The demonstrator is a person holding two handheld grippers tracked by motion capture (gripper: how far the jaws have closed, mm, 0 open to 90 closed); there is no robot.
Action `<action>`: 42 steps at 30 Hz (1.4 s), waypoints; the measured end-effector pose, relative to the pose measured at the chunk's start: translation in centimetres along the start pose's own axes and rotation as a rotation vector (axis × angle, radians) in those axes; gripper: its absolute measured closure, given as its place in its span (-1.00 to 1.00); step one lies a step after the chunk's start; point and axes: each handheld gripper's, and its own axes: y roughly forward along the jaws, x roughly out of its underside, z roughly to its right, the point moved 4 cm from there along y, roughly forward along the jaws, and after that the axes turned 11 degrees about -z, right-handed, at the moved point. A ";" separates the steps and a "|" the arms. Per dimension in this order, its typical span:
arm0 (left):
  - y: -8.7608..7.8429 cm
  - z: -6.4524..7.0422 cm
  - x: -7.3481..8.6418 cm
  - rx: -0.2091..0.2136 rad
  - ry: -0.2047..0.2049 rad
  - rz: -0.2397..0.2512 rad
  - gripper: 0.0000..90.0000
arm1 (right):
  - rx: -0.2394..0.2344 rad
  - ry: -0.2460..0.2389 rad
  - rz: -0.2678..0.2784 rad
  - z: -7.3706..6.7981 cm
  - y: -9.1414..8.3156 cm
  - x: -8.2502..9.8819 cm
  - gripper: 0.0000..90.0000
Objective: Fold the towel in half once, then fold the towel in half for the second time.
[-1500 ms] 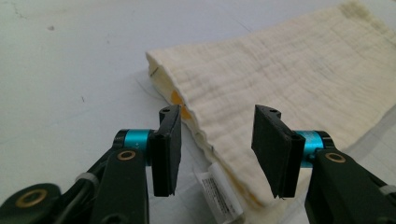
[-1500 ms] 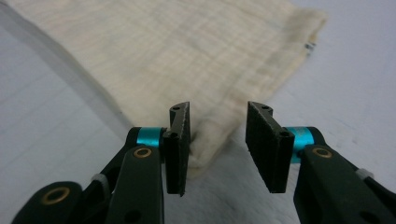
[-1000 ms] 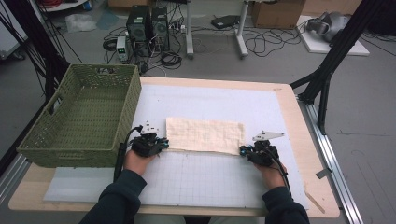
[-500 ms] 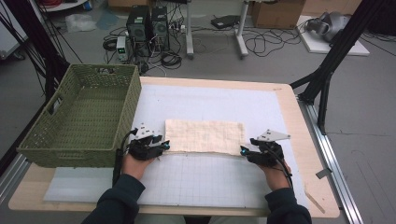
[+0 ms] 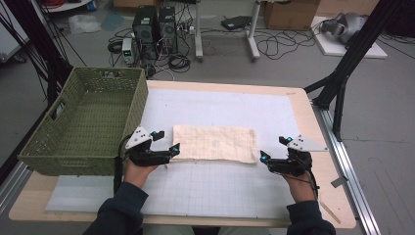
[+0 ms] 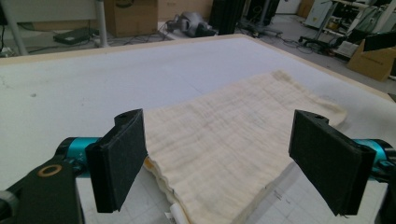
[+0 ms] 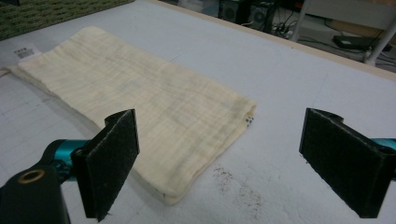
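Both the left gripper (image 5: 165, 148) and right gripper (image 5: 272, 150) have just been opening off the folded cloth's (image 5: 215, 143) ends, empty now; next probably another fold or lifting it toward the basket (image 5: 46, 149).

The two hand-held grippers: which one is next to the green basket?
The left hand-held gripper. It sits at the cloth's left end, right beside the basket; the right hand-held gripper is at the cloth's far end, away from the basket.

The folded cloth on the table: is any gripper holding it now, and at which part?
Nothing is held. Both the left gripper and the right gripper have just been opening; the folded cloth lies free between them.
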 end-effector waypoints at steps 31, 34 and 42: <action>0.0 -0.8 0.2 -0.023 -0.024 -0.021 -0.54 | -0.004 0.029 -0.020 0.8 0.5 0.3 -0.75; 0.2 -1.0 0.2 -0.020 -0.029 -0.025 -0.54 | -0.010 0.029 -0.018 0.7 0.6 0.3 -0.75; 1.6 -2.3 -1.6 -0.047 -0.058 -0.044 -0.49 | -0.029 0.046 -0.006 0.7 0.4 0.1 -0.75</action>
